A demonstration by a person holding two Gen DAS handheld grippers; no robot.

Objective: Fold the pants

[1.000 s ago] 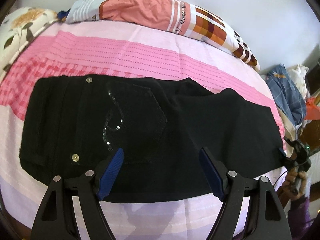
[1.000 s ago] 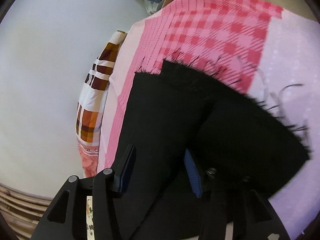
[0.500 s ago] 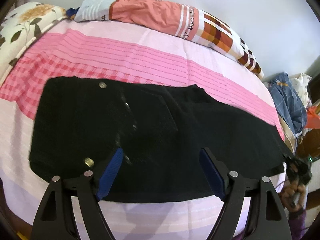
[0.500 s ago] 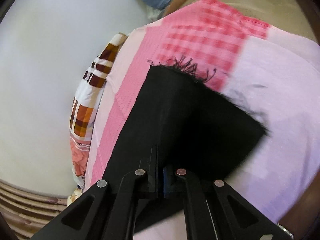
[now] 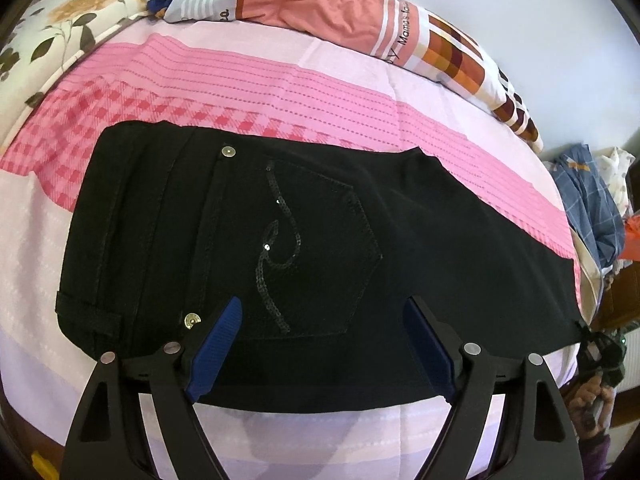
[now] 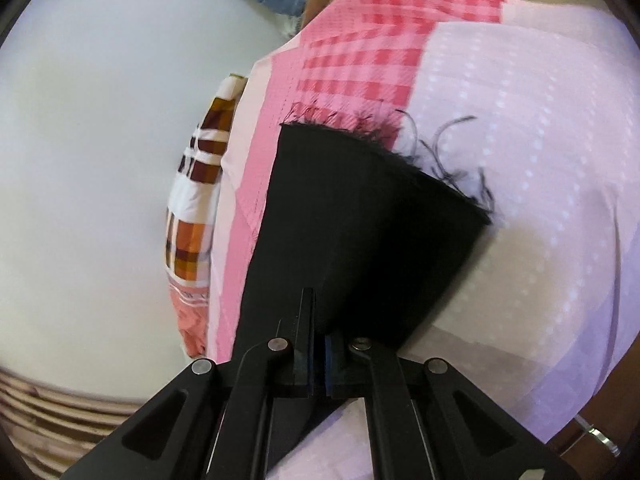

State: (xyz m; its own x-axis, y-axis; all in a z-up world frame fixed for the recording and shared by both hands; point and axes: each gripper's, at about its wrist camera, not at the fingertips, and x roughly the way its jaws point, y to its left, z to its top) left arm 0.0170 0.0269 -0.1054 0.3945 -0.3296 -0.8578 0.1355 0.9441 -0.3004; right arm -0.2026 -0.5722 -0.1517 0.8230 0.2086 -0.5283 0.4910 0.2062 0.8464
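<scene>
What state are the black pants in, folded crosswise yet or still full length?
Still full length: black pants lie flat across the bed, legs stacked; right tool pinches the frayed hem.

The right gripper (image 5: 600, 354) shows only as a small dark shape at the pants' (image 5: 320, 264) far end, perhaps partly hidden by cloth.

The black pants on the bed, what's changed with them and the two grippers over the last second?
The right gripper, open around the frayed leg end a second ago, has clamped shut on the black pants and drawn the hem slightly along the pink bedsheet. The left gripper stays open above the waist end, holding nothing. The pants remain flat and unfolded.
</scene>
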